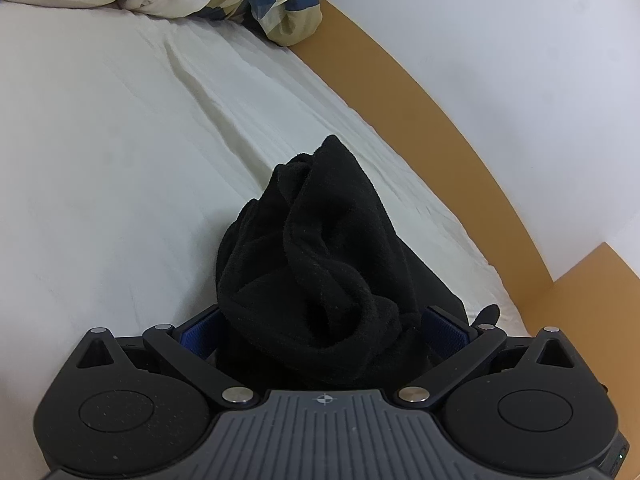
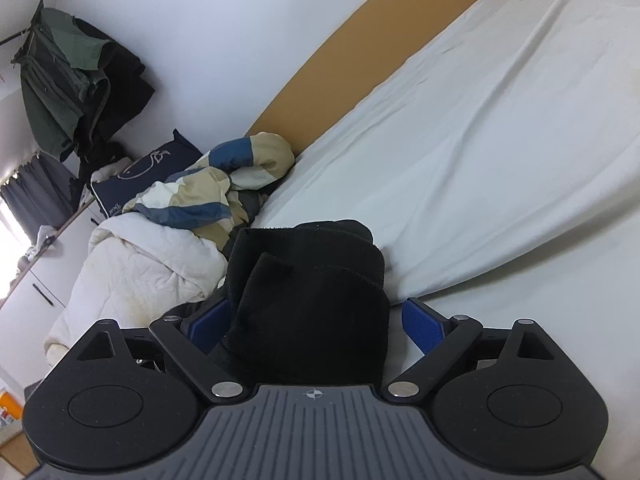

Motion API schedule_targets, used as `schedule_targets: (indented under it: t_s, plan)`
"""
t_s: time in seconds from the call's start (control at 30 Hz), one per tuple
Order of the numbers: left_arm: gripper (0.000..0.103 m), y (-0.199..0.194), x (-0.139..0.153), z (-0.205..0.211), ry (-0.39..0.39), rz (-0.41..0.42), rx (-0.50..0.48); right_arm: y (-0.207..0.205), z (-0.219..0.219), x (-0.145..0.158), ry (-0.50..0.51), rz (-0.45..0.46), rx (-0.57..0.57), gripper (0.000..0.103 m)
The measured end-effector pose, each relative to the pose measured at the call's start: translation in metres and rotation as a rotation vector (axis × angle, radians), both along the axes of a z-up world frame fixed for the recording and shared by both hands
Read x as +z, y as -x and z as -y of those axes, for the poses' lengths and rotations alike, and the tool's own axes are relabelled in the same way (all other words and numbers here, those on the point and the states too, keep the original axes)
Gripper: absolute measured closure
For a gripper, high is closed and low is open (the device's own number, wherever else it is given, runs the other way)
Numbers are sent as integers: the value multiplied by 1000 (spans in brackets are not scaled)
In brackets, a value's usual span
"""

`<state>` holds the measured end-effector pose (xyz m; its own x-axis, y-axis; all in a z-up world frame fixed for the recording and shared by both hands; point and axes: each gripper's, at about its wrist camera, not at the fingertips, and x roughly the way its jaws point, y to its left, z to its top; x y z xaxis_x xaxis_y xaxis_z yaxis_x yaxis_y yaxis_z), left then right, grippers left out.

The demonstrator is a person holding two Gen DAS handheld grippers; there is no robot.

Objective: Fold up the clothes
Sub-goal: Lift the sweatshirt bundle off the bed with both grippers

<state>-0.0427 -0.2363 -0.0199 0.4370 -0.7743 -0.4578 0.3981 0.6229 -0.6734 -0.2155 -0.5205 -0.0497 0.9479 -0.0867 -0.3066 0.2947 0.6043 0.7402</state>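
Note:
A black fleece garment (image 1: pixel 320 240) lies bunched in a heap on the white bed sheet (image 1: pixel 120 160). My left gripper (image 1: pixel 324 312) has its jaws spread wide around the near end of the heap, and the cloth bulges over both blue pads (image 1: pixel 198 336). In the right wrist view the same black garment (image 2: pixel 312 280) sits between the wide jaws of my right gripper (image 2: pixel 318 304). It leans on the left pad (image 2: pixel 208 320), while a strip of white sheet shows between it and the right pad (image 2: pixel 424 322).
A tan wooden board (image 1: pixel 420 120) runs along the bed against the white wall. A white duvet (image 2: pixel 132 260), a blue-and-beige blanket (image 2: pixel 208 184) and a navy cushion (image 2: pixel 148 168) are piled at one end. Jackets (image 2: pixel 68 80) hang on the wall.

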Motion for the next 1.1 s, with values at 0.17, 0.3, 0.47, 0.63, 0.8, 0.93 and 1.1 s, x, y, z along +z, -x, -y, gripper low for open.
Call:
schedule_targets:
  t_s: [0.17,0.3,0.47,0.63,0.8,0.93,1.1]
  plan:
    - [1,5,0,10,-23,20,8,-5,-7,-2,11,-9,50,9]
    - [2,9,0,14,-47,51,15,-7,-10,-2,36,-28,58,8]
    - [6,8,-3,11,-19,43,14,-10,-13,-3,61,-47,67,8]
    - [19,8,-4,11,-1,37,-1,-11,-13,-4,53,-38,74,10]
    - [22,6,-6,9,16,23,-9,-13,-12,-5,49,-34,79,10]
    - [22,6,-6,11,12,26,-11,-18,-16,-4,82,-52,85,7]
    - [22,8,-6,12,3,37,-14,-19,-16,-4,83,-46,82,10]
